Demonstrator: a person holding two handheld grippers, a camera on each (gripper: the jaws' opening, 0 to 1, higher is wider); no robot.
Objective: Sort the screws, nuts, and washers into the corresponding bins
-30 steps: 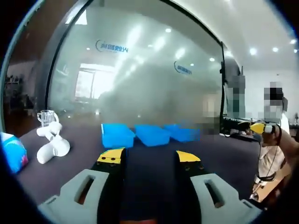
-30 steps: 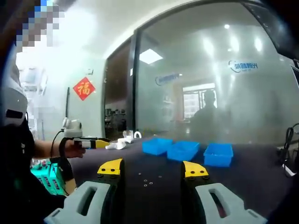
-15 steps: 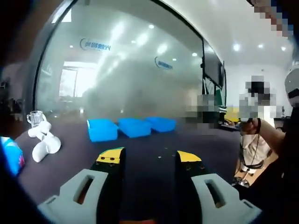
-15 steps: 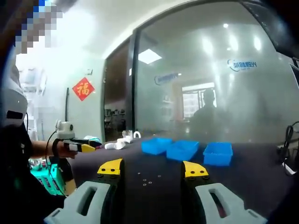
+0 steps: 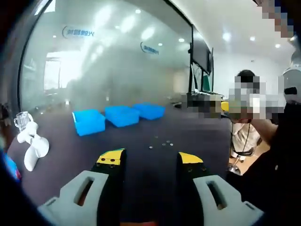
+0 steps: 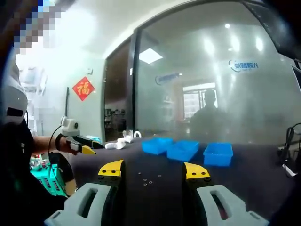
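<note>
Dark tabletop [image 5: 141, 155] before a frosted glass wall [image 5: 108, 61]. Three shallow, bright blue bins [image 5: 117, 115] stand side by side at the far part of the tabletop, close together; in the right gripper view the same bins [image 6: 183, 150] lie ahead. Small metal parts [image 5: 162, 143], tiny pale specks of unresolved kind, lie scattered on the tabletop nearer than the bins, also visible as specks [image 6: 148, 178] between the right tongs' jaws. Left tongs [image 5: 149, 160] and right tongs [image 6: 153, 170]: jaws wide apart, nothing held. A white figurine [image 5: 30, 146] stands at the tabletop's left.
</note>
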